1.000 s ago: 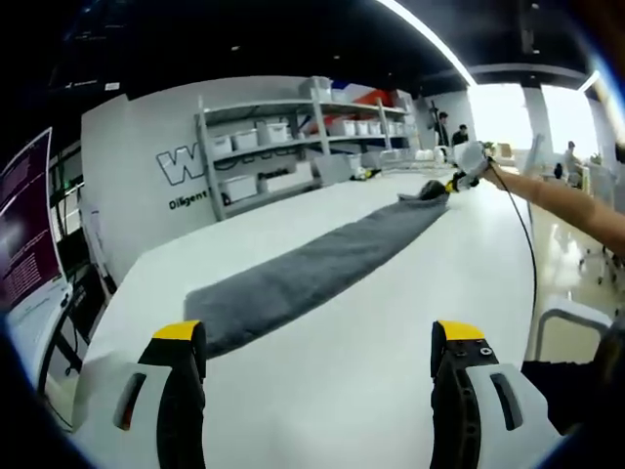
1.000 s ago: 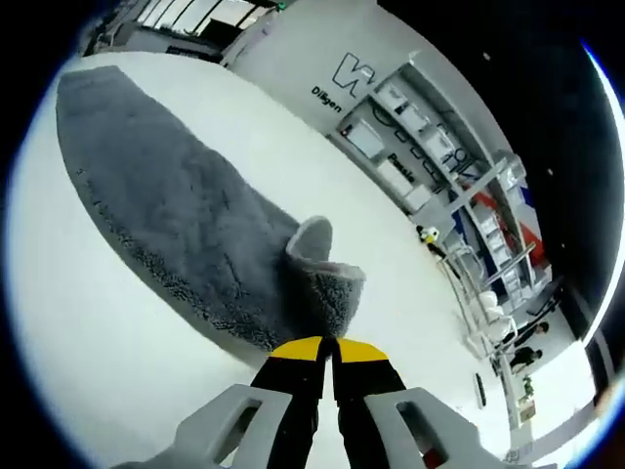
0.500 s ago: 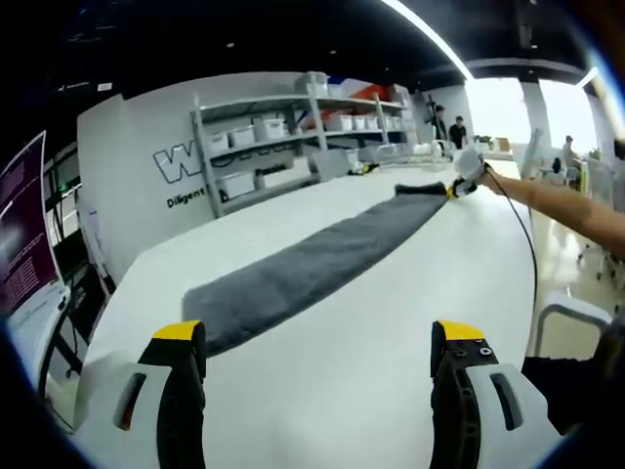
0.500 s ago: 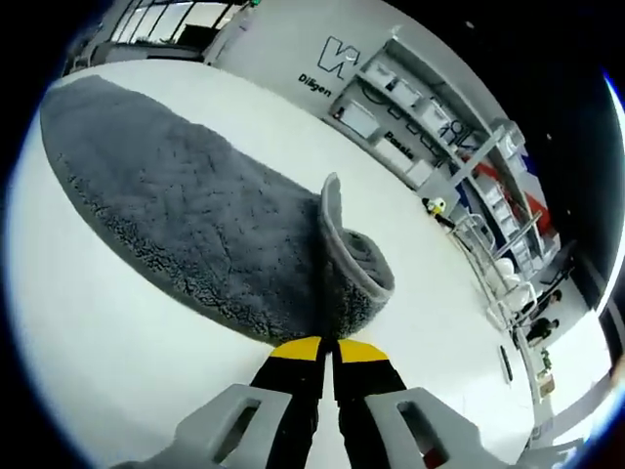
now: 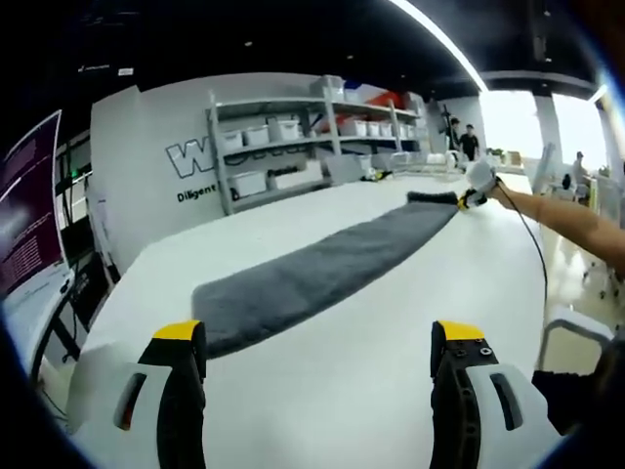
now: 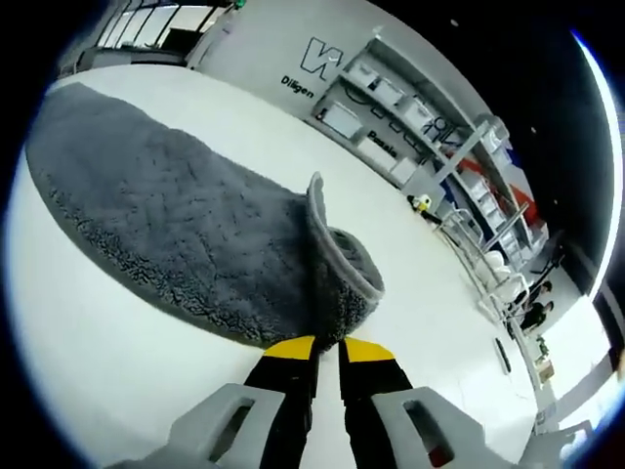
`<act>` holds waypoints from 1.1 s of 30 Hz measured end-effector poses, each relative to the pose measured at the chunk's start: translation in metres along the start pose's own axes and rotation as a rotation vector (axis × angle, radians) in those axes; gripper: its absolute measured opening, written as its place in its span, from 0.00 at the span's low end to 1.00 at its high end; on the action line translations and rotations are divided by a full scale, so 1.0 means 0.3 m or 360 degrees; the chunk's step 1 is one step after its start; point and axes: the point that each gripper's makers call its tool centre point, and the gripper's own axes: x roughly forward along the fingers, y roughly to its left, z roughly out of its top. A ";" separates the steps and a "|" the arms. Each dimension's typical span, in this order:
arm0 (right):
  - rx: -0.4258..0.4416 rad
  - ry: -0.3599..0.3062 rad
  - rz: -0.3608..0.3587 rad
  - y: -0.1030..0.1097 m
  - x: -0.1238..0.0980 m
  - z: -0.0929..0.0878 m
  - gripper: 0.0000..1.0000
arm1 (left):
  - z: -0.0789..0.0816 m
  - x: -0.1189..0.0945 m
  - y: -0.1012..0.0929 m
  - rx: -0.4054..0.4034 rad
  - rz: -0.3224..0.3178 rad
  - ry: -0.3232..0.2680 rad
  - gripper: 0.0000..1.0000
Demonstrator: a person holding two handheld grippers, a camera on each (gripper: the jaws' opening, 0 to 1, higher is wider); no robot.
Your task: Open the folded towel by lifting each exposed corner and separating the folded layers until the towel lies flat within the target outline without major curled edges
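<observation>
The left gripper view looks low along the white table [image 5: 322, 362] from well back, facing the shelving [image 5: 312, 127] at upper centre, with the grey towel [image 5: 322, 274] running away toward the upper right. The right gripper view sits close above that towel's far end [image 6: 337, 283], looking back along it toward the upper left. Both share towel, table and shelving.

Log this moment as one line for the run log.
left gripper open, idle | right gripper shut on towel end, curled up | table
</observation>
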 end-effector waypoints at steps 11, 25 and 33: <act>0.0245 0.0038 0.0139 -0.066 -0.110 0.004 0.65 | -0.002 0.025 0.071 -0.0050 0.0068 -0.0007 0.94; 0.0230 0.0019 0.0243 -0.102 -0.183 -0.040 0.99 | 0.008 0.047 0.104 -0.0030 0.0044 0.0019 0.98; 0.0185 -0.0023 0.0302 -0.088 -0.206 0.001 0.99 | 0.034 0.071 0.126 -0.0023 0.0052 0.0000 0.99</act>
